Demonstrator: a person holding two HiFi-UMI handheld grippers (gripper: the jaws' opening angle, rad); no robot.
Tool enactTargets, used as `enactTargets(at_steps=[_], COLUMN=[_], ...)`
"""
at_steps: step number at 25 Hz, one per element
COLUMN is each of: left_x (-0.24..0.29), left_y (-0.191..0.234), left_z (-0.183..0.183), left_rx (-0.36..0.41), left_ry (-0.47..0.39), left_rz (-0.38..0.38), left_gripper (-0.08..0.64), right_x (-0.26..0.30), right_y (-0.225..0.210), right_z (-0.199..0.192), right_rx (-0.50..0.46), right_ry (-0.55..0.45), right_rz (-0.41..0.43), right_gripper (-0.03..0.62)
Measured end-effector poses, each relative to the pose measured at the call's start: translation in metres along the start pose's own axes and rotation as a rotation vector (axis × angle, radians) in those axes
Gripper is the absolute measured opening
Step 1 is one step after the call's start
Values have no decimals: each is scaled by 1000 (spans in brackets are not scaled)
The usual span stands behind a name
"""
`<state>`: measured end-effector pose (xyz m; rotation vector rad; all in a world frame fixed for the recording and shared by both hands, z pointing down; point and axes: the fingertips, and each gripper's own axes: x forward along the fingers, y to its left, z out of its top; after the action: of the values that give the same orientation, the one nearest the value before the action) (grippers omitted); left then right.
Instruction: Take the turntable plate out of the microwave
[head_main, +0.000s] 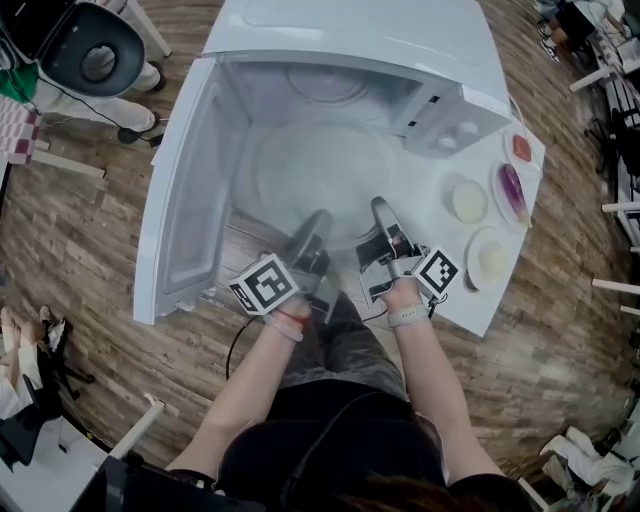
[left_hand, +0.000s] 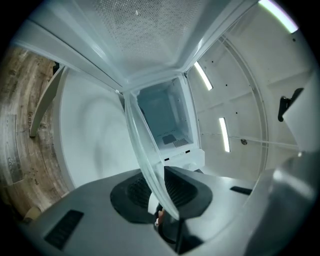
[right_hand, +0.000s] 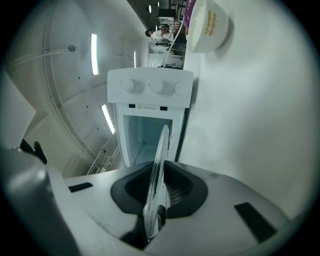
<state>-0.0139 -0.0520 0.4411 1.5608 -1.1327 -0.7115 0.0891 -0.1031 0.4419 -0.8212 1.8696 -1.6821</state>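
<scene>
The white microwave stands on a white table with its door swung open to the left. The clear glass turntable plate lies level in the cavity mouth, its near rim toward me. My left gripper and right gripper are each shut on that near rim, side by side. In the left gripper view the plate runs edge-on between the pads of the left gripper. In the right gripper view the plate rim is clamped in the right gripper, with the microwave's knob panel ahead.
On the table right of the microwave sit a pale bowl, a purple-filled dish, a second pale dish and a small red dish. A chair stands on the wood floor at far left.
</scene>
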Motion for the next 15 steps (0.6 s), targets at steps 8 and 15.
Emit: enactTargets(at_steps=[8,15], left_x=[-17,-36], left_y=[-3,-1], left_z=[-15,-28], left_rx=[7,14], left_ry=[97,163], left_rz=[-22,-28], left_gripper=[58,58], right_x=[-32,-58], right_y=[1,-4], right_z=[-14,-31], right_rx=[5,16], right_ry=[-97,-161], right_rz=[-26,-49], right_gripper=[49,48])
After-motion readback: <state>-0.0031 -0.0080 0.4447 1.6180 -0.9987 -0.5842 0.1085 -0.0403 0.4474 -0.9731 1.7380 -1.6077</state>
